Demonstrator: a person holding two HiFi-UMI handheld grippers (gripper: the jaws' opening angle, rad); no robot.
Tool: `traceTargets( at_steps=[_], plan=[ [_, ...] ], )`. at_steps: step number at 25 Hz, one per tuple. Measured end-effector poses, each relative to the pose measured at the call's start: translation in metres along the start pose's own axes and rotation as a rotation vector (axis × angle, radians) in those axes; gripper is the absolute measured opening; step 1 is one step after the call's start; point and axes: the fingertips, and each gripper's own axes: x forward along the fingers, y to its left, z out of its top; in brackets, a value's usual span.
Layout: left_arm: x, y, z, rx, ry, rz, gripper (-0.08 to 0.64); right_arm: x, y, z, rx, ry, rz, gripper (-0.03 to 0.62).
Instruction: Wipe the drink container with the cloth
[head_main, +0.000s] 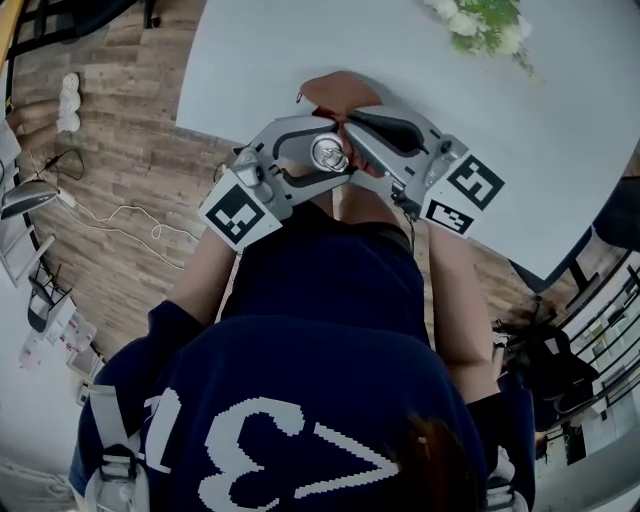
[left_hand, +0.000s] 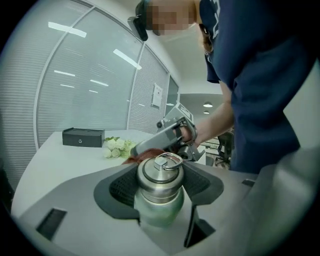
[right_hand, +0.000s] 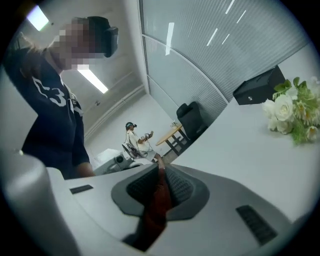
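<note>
A steel drink container (left_hand: 159, 187) with a pale green body and a ring on its cap stands upright between the jaws of my left gripper (left_hand: 159, 172), which is shut on its neck. From the head view its cap (head_main: 329, 153) shows at the near table edge. My right gripper (right_hand: 160, 175) is shut on a dark red cloth (right_hand: 158, 202) that hangs from its pads. In the head view the right gripper (head_main: 350, 128) sits just right of the cap, and the cloth (head_main: 337, 92) bunches beyond the container. The cloth (left_hand: 142, 156) shows behind the cap.
The white table (head_main: 420, 70) reaches away from me. White flowers with green leaves (head_main: 485, 25) lie at its far side, beside a black box (left_hand: 83, 136). Wooden floor with cables (head_main: 120, 220) lies to the left. Another person sits far off in the room (right_hand: 133, 136).
</note>
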Motion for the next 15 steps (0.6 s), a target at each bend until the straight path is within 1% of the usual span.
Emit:
traceTargets(
  at_steps=[4,8,10,13,15],
  plan=[
    [0.003,-0.005,-0.001,0.022,-0.005,-0.006,0.271,-0.006,-0.031,-0.026,-0.003,0.063,-0.098,0.054],
    [0.005,-0.005,0.002,0.024,-0.023,0.0,0.272,-0.009,-0.057,-0.05,-0.038,0.164,-0.2,0.054],
    [0.005,-0.002,0.003,0.011,-0.036,0.005,0.272,-0.009,-0.065,-0.058,-0.051,0.196,-0.229,0.054],
    [0.005,0.001,0.003,-0.01,-0.046,0.01,0.272,-0.009,-0.072,-0.062,-0.069,0.217,-0.264,0.054],
    [0.006,0.001,0.003,-0.019,-0.04,0.008,0.272,-0.012,-0.076,-0.064,-0.099,0.232,-0.304,0.055]
  ],
)
